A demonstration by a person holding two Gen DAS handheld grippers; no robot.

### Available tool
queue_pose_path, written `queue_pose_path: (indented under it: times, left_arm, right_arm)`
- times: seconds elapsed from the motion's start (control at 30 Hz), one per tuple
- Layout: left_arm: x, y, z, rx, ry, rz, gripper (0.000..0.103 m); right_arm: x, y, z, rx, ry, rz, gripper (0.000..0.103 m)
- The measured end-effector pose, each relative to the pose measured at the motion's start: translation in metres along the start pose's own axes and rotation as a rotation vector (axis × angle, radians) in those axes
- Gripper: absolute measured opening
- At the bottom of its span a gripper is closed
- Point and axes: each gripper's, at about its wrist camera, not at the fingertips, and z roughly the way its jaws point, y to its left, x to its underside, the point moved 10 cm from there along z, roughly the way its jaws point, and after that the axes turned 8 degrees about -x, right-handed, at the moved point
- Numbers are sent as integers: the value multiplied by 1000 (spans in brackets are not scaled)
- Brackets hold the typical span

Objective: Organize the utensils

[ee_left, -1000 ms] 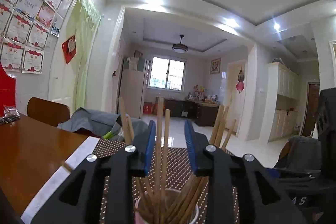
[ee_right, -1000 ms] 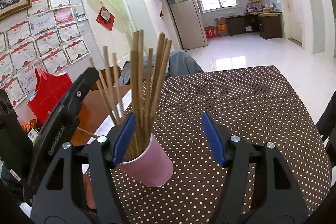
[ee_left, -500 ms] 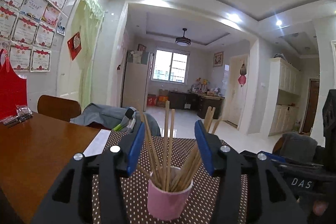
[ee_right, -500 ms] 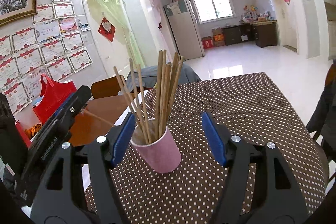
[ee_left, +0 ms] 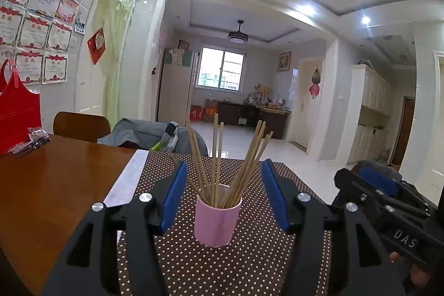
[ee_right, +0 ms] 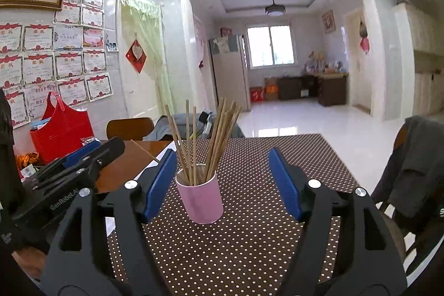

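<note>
Pink cup (ee_left: 217,221) full of wooden chopsticks (ee_left: 222,162) stands upright on the dotted brown mat (ee_left: 249,262) covering the desk (ee_left: 50,185). The left hand-held gripper (ee_left: 223,197) has just been opening; its blue pads are spread, clear of the cup. The right hand-held gripper (ee_right: 223,185) is likewise spread, touching nothing.

A wooden tabletop (ee_left: 55,185) carries a brown polka-dot cloth (ee_right: 249,240). A red bag (ee_right: 62,129) stands at its far left against a wall of framed certificates (ee_right: 69,65). Behind are a brown chair back (ee_left: 80,125), a grey jacket (ee_left: 144,133) draped over another chair, and green curtains (ee_left: 116,46)
</note>
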Motion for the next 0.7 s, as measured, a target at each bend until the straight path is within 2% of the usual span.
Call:
queue_pose_path:
  times: [0.1,0.33,0.4,0.5,0.7]
  left_arm:
    - [-2,1,-14,-6,-20,18,62]
    - [-7,1,-34,-9,-40,75,65]
    - [-8,3,-41,-16,-49,93,69]
    - [-6,9,-53,-39,-67,111,70]
    - [5,6,-72,-26,-31,175,71]
  right_arm:
    - [-2,5,-14,21,-34,-24,72]
    - [-2,13,-31,47,-81,-59,76]
    - [1,14,-36,49,-95,-54,77]
    - [5,12,-46,61,-109,-32,79]
    - [4,11,-72,100,-125,-9,84]
